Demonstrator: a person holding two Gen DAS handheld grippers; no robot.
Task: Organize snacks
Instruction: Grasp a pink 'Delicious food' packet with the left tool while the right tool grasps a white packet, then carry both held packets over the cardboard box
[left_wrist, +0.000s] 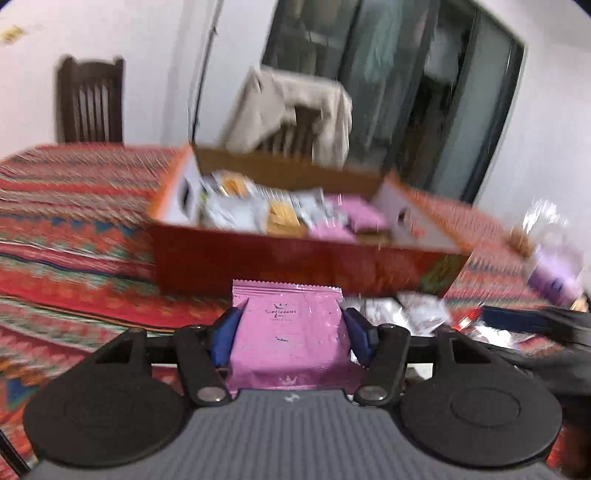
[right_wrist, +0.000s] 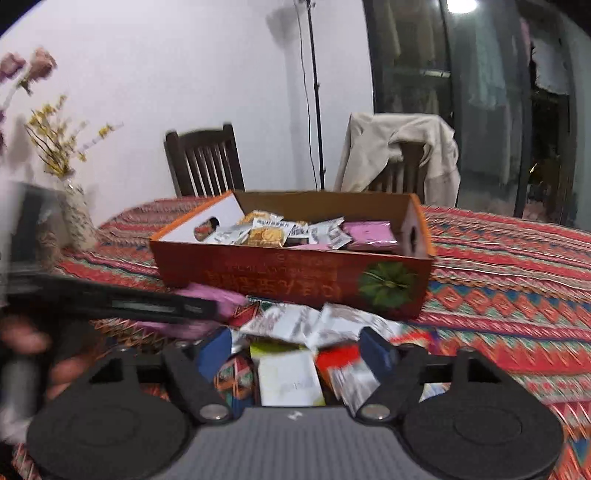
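The big red box (right_wrist: 291, 273) sits in the middle of the surface (right_wrist: 517, 295), which has a bright patterned cloth on it. The box is open on top, so snacks can drop in. Many little packets already lie inside it, silver and tan ones on the left side and pink ones on the right side.

Far to the left of the box stands a vase of dry flowers (right_wrist: 70, 206). It is well apart from the box and not in the way.

Just in front of the box, on its left side, the left gripper (left_wrist: 291, 332) is clamped on a pink snack packet (left_wrist: 290, 332). Its blue pads (left_wrist: 227, 338) press on both sides of the packet. The packet is held flat with its top edge toward the box wall, so I think it is going into the box.

Right in front of the box is a loose pile of snacks (right_wrist: 314, 328). The right gripper (right_wrist: 295, 354) is down over this pile. A white and green packet (right_wrist: 288, 376) and a red and silver packet (right_wrist: 341, 365) lie between its fingers. I cannot tell if the pads are pressing on them.

The front wall of the box is tall. The pink packet must go over it, I think.

Behind the box are two dark chairs (right_wrist: 203, 158). The right one has a pale jacket (right_wrist: 402, 147) on it.
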